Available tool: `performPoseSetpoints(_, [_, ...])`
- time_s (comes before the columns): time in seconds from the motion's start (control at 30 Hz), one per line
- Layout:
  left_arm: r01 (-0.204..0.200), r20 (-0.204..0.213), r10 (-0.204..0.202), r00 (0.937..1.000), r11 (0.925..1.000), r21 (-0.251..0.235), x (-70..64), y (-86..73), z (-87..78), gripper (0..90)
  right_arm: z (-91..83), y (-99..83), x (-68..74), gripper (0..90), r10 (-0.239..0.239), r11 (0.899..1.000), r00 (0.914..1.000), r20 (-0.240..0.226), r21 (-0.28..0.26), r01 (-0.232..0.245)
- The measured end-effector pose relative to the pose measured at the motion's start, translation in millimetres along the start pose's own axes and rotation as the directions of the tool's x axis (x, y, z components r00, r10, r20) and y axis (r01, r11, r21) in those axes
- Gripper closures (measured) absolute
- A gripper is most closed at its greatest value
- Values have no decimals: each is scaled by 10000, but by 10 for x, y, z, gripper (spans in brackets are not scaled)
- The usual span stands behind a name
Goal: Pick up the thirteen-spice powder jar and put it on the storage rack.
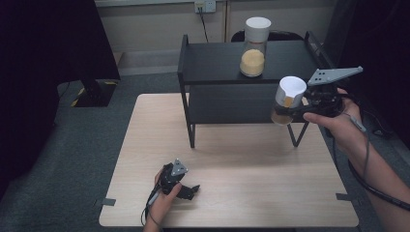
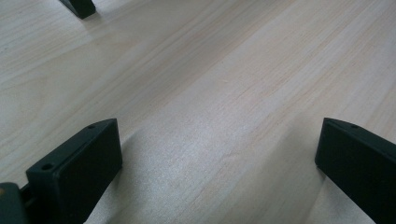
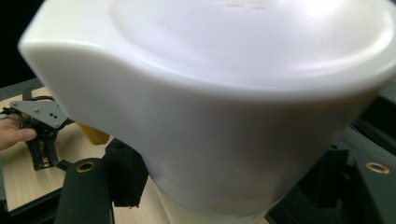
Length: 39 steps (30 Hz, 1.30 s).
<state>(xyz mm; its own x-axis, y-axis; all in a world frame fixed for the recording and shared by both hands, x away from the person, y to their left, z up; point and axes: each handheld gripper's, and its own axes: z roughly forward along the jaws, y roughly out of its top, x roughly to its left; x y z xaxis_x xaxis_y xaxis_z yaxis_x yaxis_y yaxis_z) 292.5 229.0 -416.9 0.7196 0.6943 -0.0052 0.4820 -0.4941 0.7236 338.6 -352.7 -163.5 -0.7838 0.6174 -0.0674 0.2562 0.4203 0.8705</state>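
Note:
My right gripper point(image 1: 286, 114) is shut on a clear jar point(image 1: 288, 99) with a white lid, held tilted in the air by the right front corner of the black shelf point(image 1: 217, 58). In the right gripper view the jar's white lid point(image 3: 224, 93) looms close, with black jaws on both sides of the glass below it. A second white-lidded jar point(image 1: 253, 47), part full of yellow grains, stands upright on the shelf's top. My left gripper point(image 1: 191, 190) rests low at the table's front left. It is open, its fingers point(image 2: 79, 163) wide apart over bare wood.
The two-tier black shelf stands at the back of the light wood table point(image 1: 232, 193); one of its feet point(image 2: 79, 7) shows far off in the left gripper view. Tape marks point(image 1: 107, 201) sit at the table's side edges. Grey floor surrounds the table.

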Motion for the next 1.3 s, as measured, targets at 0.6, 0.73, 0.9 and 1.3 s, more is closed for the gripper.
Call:
performPoseSetpoints(0.6, [14,4,-14,10000,10000,-1,0,0,0,2,-86,305,10,304,-139,9998,9997,194,-156,142])
performPoseSetpoints(0.73, [2,1,-2,10000,10000,-2,0,0,0,2,-118,371,-2,305,-106,9997,9996,263,-238,112])
performPoseSetpoints(0.9, [11,-2,-11,10000,10000,-11,-1,-2,1,2,-150,458,-4,304,-86,9994,9992,387,-323,98])
performPoseSetpoints(1.3, [11,-2,-11,10000,10000,-11,-1,-2,1,1,-193,679,-37,304,3,9994,9978,668,-339,20])
